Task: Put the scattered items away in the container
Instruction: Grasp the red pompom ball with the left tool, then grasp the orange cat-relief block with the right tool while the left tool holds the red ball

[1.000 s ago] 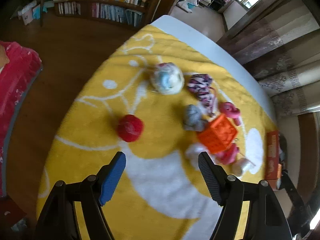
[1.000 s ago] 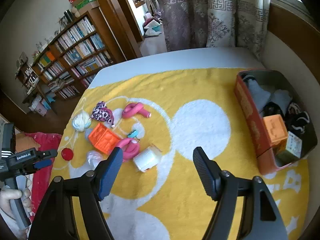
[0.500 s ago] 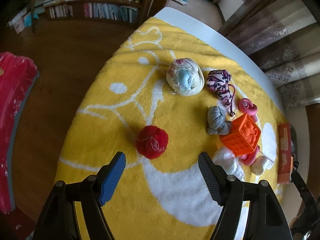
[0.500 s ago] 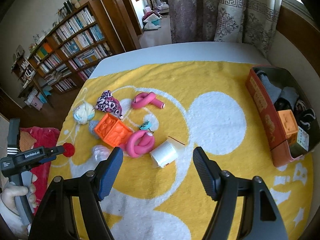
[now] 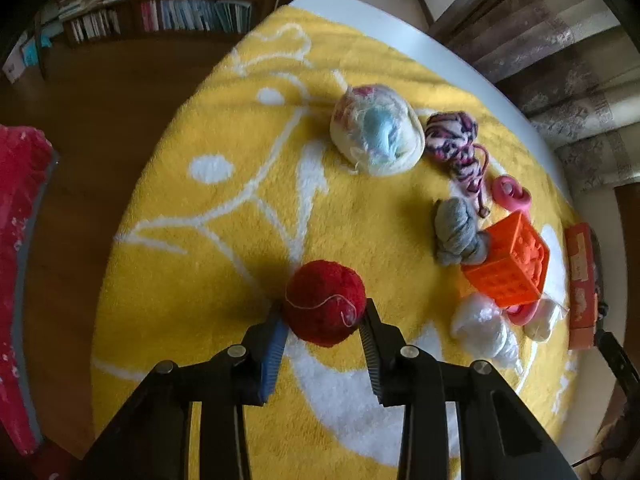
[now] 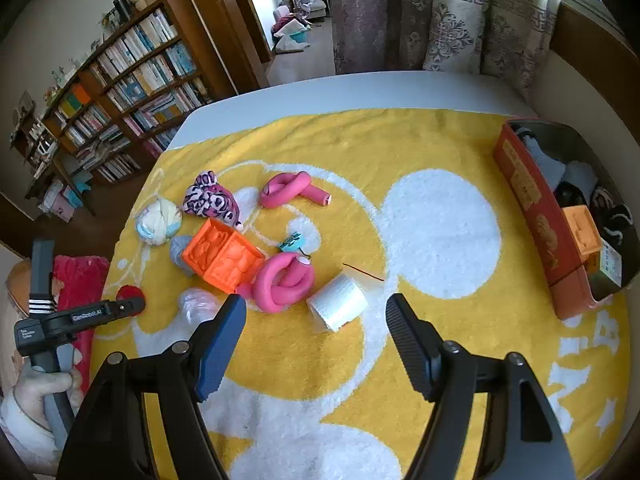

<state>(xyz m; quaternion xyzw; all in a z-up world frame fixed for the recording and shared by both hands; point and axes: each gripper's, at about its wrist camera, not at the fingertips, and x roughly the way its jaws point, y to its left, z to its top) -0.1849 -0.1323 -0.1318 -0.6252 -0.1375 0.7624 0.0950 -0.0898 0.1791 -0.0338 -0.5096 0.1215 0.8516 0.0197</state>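
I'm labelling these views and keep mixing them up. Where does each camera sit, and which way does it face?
Left wrist: on the left gripper, looking steeply down at the yellow-and-white blanket; its two fingers, shut on the fuzzy red ball, show.
Right wrist: on the open right gripper, looking down across the blanket toward the red box; its fingers, plus a hand holding the left gripper, show.
Shared: red ball, orange plastic cube, box.

two pink foam rollers point(image 6: 285, 282), one red ball point(image 5: 325, 307), one orange cube point(image 6: 222, 255)

Red ball point(image 5: 325, 307), orange cube point(image 5: 508, 268), perhaps zebra-striped pink bundle point(image 5: 452, 138), yellow-and-white blanket point(image 5: 224, 240)
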